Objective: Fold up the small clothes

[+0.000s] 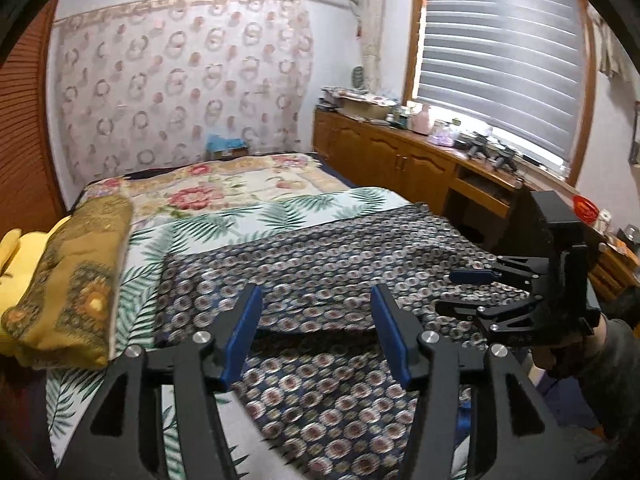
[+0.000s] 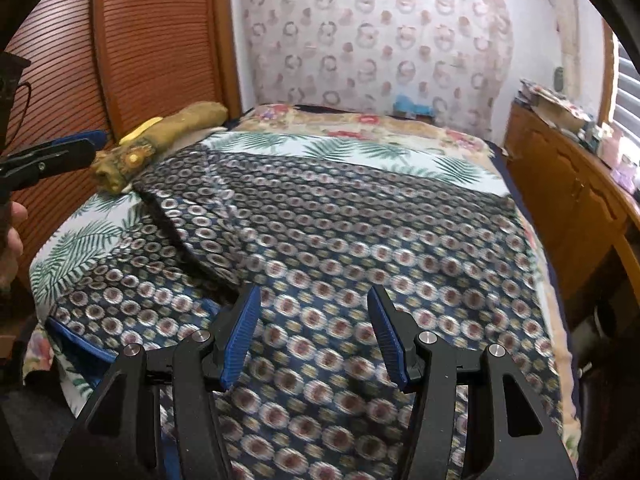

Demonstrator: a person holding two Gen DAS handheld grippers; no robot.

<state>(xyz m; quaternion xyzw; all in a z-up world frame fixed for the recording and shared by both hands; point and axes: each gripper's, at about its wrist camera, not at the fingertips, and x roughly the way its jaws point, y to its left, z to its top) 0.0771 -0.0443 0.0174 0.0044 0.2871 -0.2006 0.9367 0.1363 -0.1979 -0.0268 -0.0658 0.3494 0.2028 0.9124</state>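
A dark blue garment with a circle pattern (image 1: 328, 264) lies spread over the bed; it also fills the right wrist view (image 2: 340, 240), with one part folded over at its left. My left gripper (image 1: 316, 320) is open and empty just above the garment's near part. My right gripper (image 2: 314, 326) is open and empty above the garment too. The right gripper shows in the left wrist view (image 1: 464, 292) at the right, open. The left gripper's fingertips (image 2: 60, 152) show at the left edge of the right wrist view.
The bed has a palm-leaf sheet (image 1: 240, 220) and a floral quilt (image 1: 224, 184) further back. A folded yellow-brown cloth (image 1: 76, 276) lies at the bed's left side. Wooden cabinets (image 1: 400, 160) with clutter run along the right under the window. A slatted wooden door (image 2: 140, 40) stands left.
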